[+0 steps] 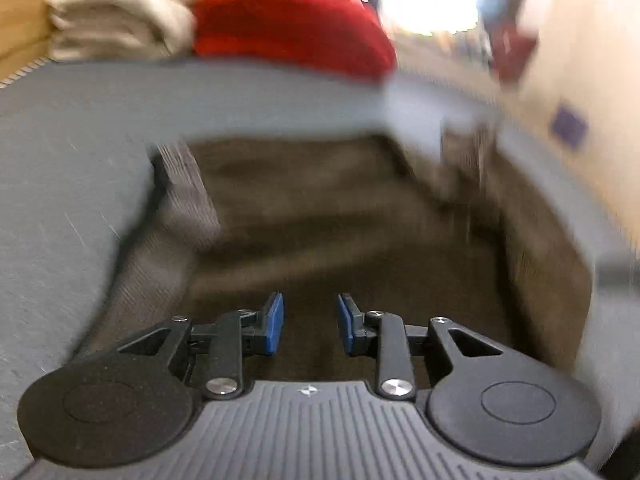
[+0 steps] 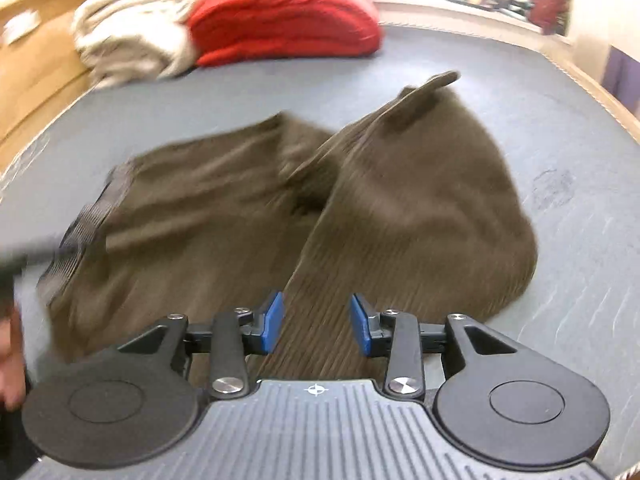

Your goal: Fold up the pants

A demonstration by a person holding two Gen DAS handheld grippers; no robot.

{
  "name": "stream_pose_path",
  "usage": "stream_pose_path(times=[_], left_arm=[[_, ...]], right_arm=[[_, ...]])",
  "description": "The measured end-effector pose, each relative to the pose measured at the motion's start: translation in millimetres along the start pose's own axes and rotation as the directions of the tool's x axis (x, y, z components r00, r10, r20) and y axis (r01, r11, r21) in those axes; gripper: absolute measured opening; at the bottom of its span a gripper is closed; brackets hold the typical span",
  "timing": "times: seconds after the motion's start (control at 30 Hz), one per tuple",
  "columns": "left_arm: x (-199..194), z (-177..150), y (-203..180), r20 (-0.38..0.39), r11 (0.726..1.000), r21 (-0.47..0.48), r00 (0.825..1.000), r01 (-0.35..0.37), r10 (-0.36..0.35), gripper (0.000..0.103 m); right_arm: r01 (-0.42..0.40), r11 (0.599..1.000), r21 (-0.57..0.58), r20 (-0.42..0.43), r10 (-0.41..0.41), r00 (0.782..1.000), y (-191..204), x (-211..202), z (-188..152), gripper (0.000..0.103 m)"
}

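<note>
Brown ribbed pants (image 2: 360,200) lie on the grey table mat, folded over into a lumpy heap, with the dark waistband (image 2: 92,216) at the left. In the left wrist view the pants (image 1: 340,220) fill the middle, blurred. My left gripper (image 1: 310,322) is open and empty, just above the brown fabric. My right gripper (image 2: 316,322) is open and empty, its blue pads above the near edge of the pants. A hand (image 2: 12,356) shows at the far left of the right wrist view.
A folded red garment (image 2: 284,20) and a pile of cream cloth (image 2: 132,36) sit at the back of the grey mat (image 2: 580,200). Both show blurred in the left wrist view: the red garment (image 1: 288,24), the cream pile (image 1: 120,12). Wooden furniture (image 2: 36,64) stands beyond the left edge.
</note>
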State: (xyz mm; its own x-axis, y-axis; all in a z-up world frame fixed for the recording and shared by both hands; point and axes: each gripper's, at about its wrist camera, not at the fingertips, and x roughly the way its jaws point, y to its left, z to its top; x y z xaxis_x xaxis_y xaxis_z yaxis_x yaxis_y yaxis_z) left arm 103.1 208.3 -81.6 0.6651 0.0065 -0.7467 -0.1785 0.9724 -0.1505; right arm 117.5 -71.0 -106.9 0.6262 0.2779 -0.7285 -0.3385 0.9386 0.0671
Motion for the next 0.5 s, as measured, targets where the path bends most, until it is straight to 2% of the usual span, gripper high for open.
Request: stream_pose_path(times=[0.03, 0.07, 0.13, 0.17, 0.3, 0.4, 0.43, 0.5], left_arm=[[16, -6, -1, -0.099, 1.000, 0.019, 0.995, -0.003, 0.005, 0.031], [15, -10, -3, -0.066, 0.999, 0.052, 0.998, -0.002, 0.005, 0.034], [13, -9, -13, -0.068, 0.993, 0.120, 0.998, 0.001, 0.007, 0.046], [12, -10, -17, -0.069, 0.992, 0.123, 0.998, 0.010, -0.002, 0.054], [15, -13, -23, -0.054, 0.983, 0.183, 0.999, 0.001, 0.009, 0.056], [16, -14, -20, -0.051, 0.986, 0.165, 0.999, 0.011, -0.003, 0.056], [17, -16, -20, -0.050, 0.988, 0.157, 0.999, 0.015, -0.007, 0.056], [26, -18, -11, -0.047, 0.989, 0.149, 0.999, 0.017, -0.010, 0.056]], right_arm=[[0.006, 1.000, 0.025, 0.005, -0.007, 1.000, -6, 9, 12, 0.039], [0.010, 0.999, 0.042, 0.011, -0.010, 1.000, -12, 18, 21, 0.040], [0.021, 0.999, 0.042, 0.015, -0.021, 1.000, -14, 39, 40, 0.045], [0.030, 0.999, 0.031, 0.009, -0.031, 0.999, -12, 51, 47, 0.047], [0.063, 0.998, -0.030, -0.052, -0.065, 0.997, -1, 101, 66, 0.047], [0.102, 0.993, -0.065, -0.138, -0.111, 0.984, 1, 130, 69, 0.047], [0.114, 0.991, -0.076, -0.148, -0.124, 0.981, 0, 133, 68, 0.046], [0.104, 0.991, -0.083, -0.159, -0.116, 0.980, -8, 131, 66, 0.026]])
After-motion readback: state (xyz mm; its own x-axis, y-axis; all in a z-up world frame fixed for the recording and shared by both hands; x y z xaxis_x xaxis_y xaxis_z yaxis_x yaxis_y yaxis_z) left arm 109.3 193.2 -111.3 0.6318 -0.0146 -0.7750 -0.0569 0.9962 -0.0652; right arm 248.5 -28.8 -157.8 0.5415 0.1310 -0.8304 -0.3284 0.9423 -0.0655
